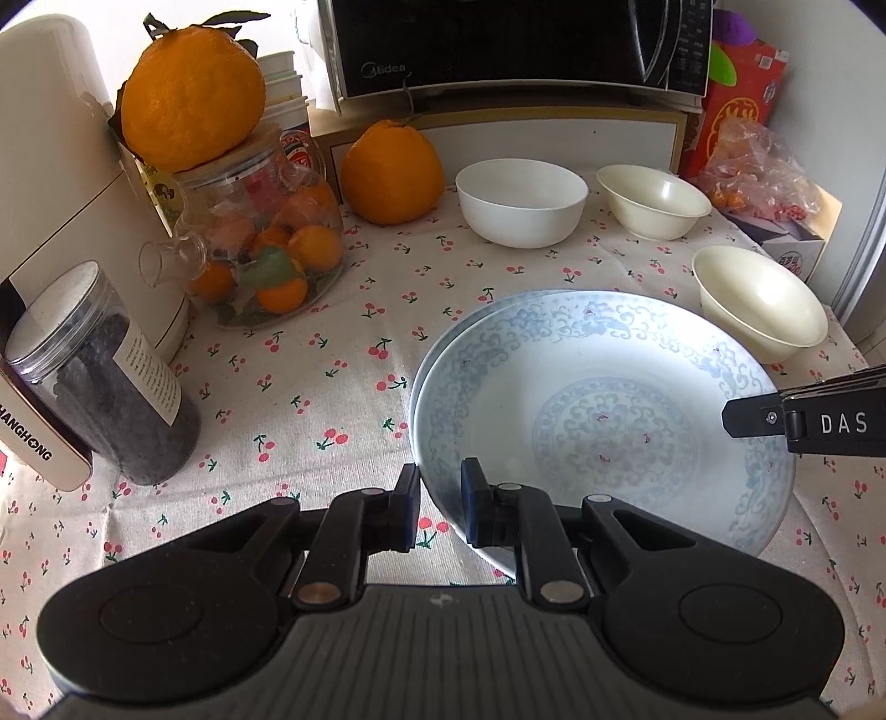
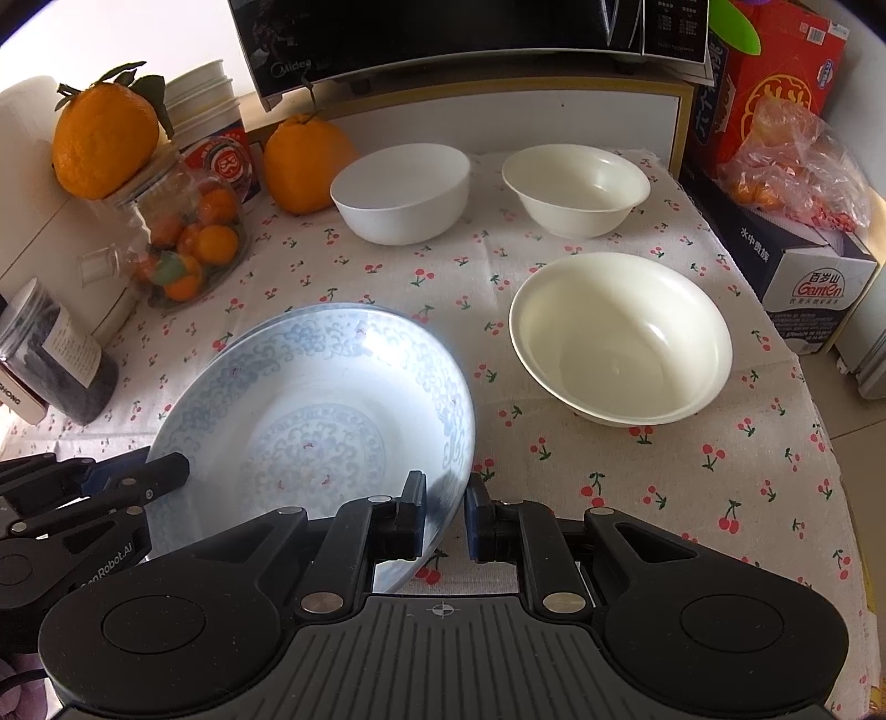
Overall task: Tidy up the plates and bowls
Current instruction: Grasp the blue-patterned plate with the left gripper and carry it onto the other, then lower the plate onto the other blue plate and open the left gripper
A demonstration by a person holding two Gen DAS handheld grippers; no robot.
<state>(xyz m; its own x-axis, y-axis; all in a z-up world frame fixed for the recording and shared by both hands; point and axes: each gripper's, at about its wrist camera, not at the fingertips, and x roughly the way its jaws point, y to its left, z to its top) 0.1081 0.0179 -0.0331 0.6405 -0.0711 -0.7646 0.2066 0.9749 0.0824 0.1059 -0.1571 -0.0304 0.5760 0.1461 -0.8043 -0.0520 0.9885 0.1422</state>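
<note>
A blue-patterned plate (image 1: 603, 410) lies on top of a second like plate, whose rim shows just behind it (image 1: 498, 304). My left gripper (image 1: 440, 504) is shut on the top plate's near left rim. My right gripper (image 2: 446, 512) is shut on the same plate (image 2: 310, 421) at its right rim. Each gripper shows in the other's view, the right one (image 1: 803, 421) and the left one (image 2: 133, 482). A white bowl (image 2: 401, 194) and two cream bowls (image 2: 576, 188) (image 2: 620, 338) stand behind and to the right.
The cherry-print cloth (image 2: 692, 498) covers the table. A glass jar of oranges (image 1: 260, 243), a dark jar (image 1: 105, 387), a white appliance (image 1: 50, 166) and a loose orange (image 1: 390, 171) stand left. A microwave (image 1: 515, 44) is behind; boxes and a bag (image 2: 792, 166) are right.
</note>
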